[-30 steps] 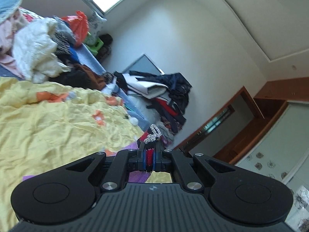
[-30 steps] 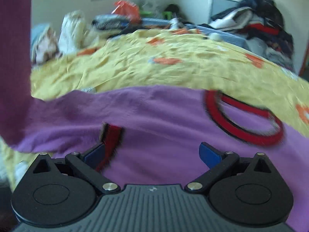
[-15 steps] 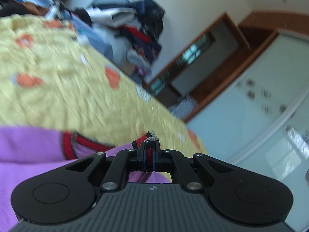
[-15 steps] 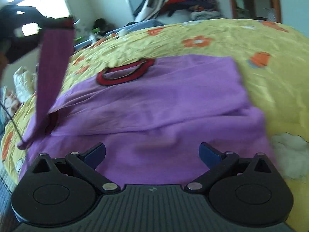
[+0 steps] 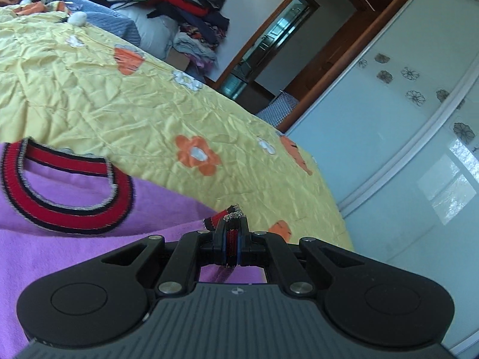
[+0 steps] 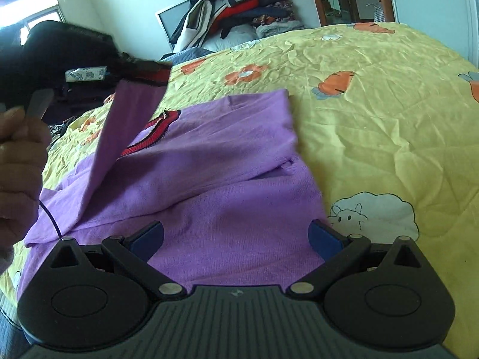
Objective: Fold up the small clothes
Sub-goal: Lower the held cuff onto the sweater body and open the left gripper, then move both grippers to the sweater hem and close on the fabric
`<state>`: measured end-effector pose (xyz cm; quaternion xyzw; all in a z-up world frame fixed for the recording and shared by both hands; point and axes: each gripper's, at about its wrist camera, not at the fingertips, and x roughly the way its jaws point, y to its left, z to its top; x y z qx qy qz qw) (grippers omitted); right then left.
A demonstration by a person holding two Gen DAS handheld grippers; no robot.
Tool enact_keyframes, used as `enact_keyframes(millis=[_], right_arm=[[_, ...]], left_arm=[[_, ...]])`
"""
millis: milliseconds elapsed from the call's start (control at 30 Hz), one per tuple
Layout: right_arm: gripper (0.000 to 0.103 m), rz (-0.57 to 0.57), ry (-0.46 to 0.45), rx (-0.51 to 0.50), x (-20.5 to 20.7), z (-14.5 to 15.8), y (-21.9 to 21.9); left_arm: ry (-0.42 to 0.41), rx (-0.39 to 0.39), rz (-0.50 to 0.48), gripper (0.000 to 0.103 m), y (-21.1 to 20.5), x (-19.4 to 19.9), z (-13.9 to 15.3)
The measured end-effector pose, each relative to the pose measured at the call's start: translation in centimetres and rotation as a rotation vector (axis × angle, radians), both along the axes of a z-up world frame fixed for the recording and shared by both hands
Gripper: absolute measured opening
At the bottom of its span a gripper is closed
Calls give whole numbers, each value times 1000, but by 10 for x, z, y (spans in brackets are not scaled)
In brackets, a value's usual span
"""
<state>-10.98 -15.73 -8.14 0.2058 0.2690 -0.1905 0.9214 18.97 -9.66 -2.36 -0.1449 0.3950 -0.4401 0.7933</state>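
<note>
Since a second ago the left wrist view has swung from window and ceiling down onto the bed.

Left wrist view: left gripper [image 5: 231, 240] clamped tight on the red-and-black ribbed cuff [image 5: 230, 220] of the purple knit sweater [image 5: 69, 257], cuff poking out above the pads at centre frame. Sweater body fills lower left, its red-black collar [image 5: 69, 191] at left, flat on the yellow quilted bedspread with orange flowers [image 5: 125, 104]. Heap of dark clothes [image 5: 191, 3] top centre, wooden door frame [image 5: 302, 30] top right, frosted sliding wardrobe doors [image 5: 404, 125] down the right side.

Right wrist view: right gripper [image 6: 236, 236] jaws spread wide, nothing between them; blue pads [image 6: 321, 236] hover just over the sweater hem. Sweater runs from bottom centre up to mid-frame, right sleeve already folded across the chest. Left sleeve [image 6: 119, 137] is lifted off the bed, stretched up to upper left, covering part of the collar. Person's hand [image 6: 18, 155] at the left edge blocks the bed there. Sheep print [image 6: 374, 215] lower right, just beside the hem. Clothes heap top centre, against the wall.
</note>
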Motion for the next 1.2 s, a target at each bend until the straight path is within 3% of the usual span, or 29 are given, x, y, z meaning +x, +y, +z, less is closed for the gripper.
enact_keyframes(millis=[233, 500, 567, 600, 633, 667, 733, 800, 900, 933, 1067, 1133, 1200], right_arm=[[103, -2, -24, -13, -7, -1, 3], [103, 16, -12, -25, -7, -1, 5], [103, 21, -11, -39, -7, 4, 4], [103, 18, -14, -56, -9, 8, 3], [103, 12, -19, -78, -10, 12, 2], [103, 5, -22, -102, -11, 16, 1], [103, -1, -28, -147, -9, 27, -4], [103, 9, -43, -200, -6, 39, -8], [103, 83, -58, -235, 13, 51, -16], [101, 116, -51, -236, 24, 53, -19], [78, 211, 7, -235, 79, 47, -29], [72, 300, 8, -177, 102, 39, -31], [71, 359, 84, -186, 126, 27, -25]], left_arm=[[18, 34, -57, 5, -30, -10, -11], [21, 128, -91, 5, -47, -19, -52], [57, 133, -124, 5, -53, -18, -64], [72, 136, -136, 9, -55, -18, -68], [75, 152, -141, 25, -56, -19, -70], [83, 145, -146, 34, -54, -19, -69], [108, 84, -138, 64, -36, -19, -58], [92, -2, -111, 73, 0, -17, -38], [34, -33, -18, 88, 69, -11, -16], [22, -22, 28, 89, 94, -6, -15], [28, 64, 225, 87, 186, 24, -28], [47, 107, 295, 84, 219, 36, -41], [47, 182, 321, 79, 240, 44, -52]])
